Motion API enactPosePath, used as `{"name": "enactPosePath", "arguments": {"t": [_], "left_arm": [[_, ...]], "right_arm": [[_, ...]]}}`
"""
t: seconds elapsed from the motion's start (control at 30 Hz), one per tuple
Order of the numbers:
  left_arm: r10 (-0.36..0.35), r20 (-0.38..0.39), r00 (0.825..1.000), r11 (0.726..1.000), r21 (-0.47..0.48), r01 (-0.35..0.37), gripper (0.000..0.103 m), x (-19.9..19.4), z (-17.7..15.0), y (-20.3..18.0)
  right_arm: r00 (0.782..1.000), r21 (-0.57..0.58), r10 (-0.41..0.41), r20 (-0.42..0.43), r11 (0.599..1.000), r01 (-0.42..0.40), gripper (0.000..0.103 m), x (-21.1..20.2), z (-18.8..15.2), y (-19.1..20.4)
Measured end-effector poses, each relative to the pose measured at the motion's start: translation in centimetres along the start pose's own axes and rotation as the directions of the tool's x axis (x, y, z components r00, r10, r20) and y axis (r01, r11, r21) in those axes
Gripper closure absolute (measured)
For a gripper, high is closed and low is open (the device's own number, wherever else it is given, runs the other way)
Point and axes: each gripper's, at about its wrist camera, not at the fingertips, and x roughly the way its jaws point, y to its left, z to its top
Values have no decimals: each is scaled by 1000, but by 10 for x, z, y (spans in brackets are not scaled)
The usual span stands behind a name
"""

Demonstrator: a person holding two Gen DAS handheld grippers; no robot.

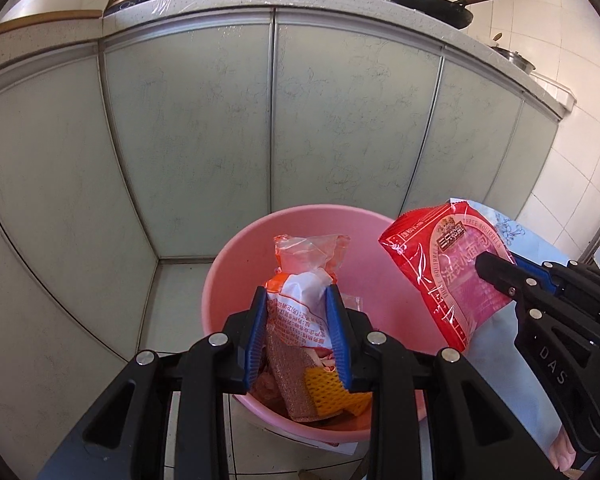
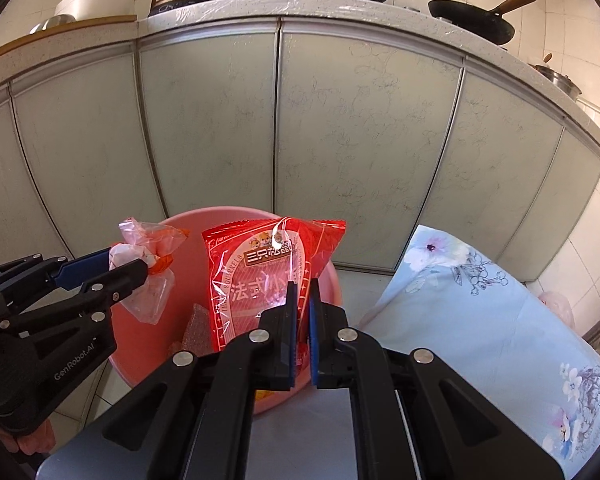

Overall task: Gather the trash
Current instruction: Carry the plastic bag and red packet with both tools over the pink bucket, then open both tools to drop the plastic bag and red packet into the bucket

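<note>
A pink plastic bin [image 1: 236, 256] [image 2: 140, 356] stands on the tiled floor against the cabinet fronts. Over its mouth my left gripper [image 1: 298, 292] [image 2: 128, 266] is shut on a crumpled orange-and-white wrapper [image 1: 304, 280] [image 2: 148, 256], its blue pads pressing both sides. My right gripper [image 2: 302, 286] [image 1: 486, 262] is shut on a red snack packet [image 2: 260, 268] [image 1: 448, 264], held upright beside the bin's right rim. Inside the bin lie a brown scouring pad [image 1: 290, 372] and yellow foam netting [image 1: 332, 392].
Pale green cabinet doors [image 1: 340, 120] rise just behind the bin. The counter [image 2: 260, 8] above carries two black woks, a pot and a rice cooker. A light blue flowered cloth [image 2: 480, 320] fills the right side, with a hand [image 1: 562, 452] on the right gripper.
</note>
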Motion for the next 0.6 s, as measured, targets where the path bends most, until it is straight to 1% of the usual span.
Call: {"name": "enactPosePath", "arguments": {"t": [0.37,0.6], "left_arm": [[13,-37,999,1000,1,-13,73,20,-4,-4],[19,-51,998,1000,6,-19,70,26,-2,-6]], "right_arm": [[999,-6,17,-39,1000,-17,98,19,-1,1],[998,-11,34,-49,999,-34,98,27,1,5]]}}
